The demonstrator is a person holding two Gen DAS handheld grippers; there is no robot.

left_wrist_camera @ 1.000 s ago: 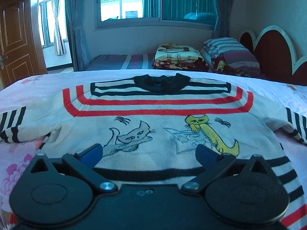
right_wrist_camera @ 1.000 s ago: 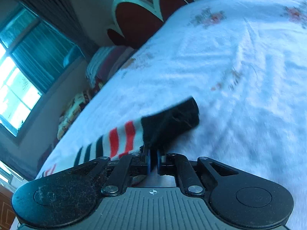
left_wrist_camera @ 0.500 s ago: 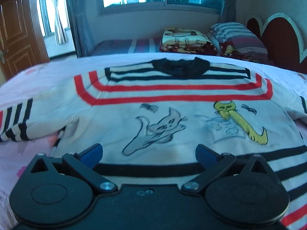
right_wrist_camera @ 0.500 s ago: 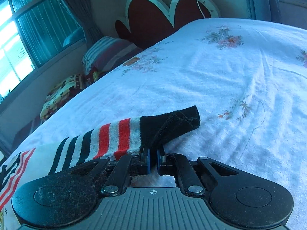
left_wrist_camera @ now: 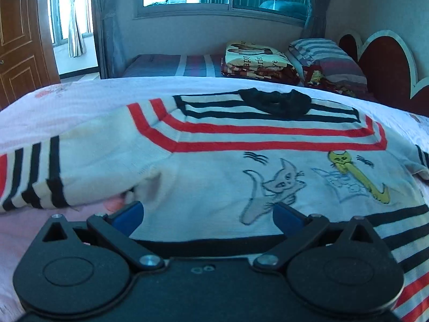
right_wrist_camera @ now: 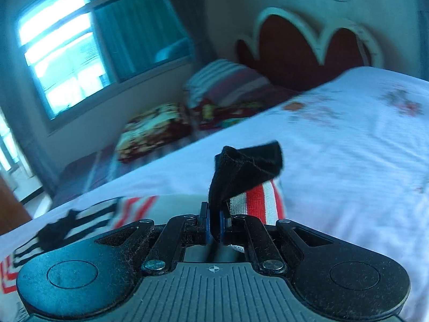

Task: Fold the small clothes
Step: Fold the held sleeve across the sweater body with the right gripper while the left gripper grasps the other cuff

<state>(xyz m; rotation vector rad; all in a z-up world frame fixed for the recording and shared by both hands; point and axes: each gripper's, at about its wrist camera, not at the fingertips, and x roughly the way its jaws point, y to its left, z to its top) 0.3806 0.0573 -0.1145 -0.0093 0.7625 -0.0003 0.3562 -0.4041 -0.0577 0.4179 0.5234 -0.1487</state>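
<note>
Partly blurred, the right tool (right_wrist_camera: pixel 213 226) pinches the sweater's black cuff (right_wrist_camera: pixel 246 165).

Your right gripper (right_wrist_camera: pixel 213 226) has lifted black cuff (right_wrist_camera: pixel 246 169) off bed (right_wrist_camera: pixel 348 147); cuff now stands up above fingers, red-striped sleeve end bent beneath it. View has rolled, window swung in at left, sweater (left_wrist_camera: pixel 214 171) collar now in sight. Your left gripper (left_wrist_camera: pixel 206 216) has slid toward sweater's left armpit; left sleeve (left_wrist_camera: pixel 34 177) looms closer.
</note>
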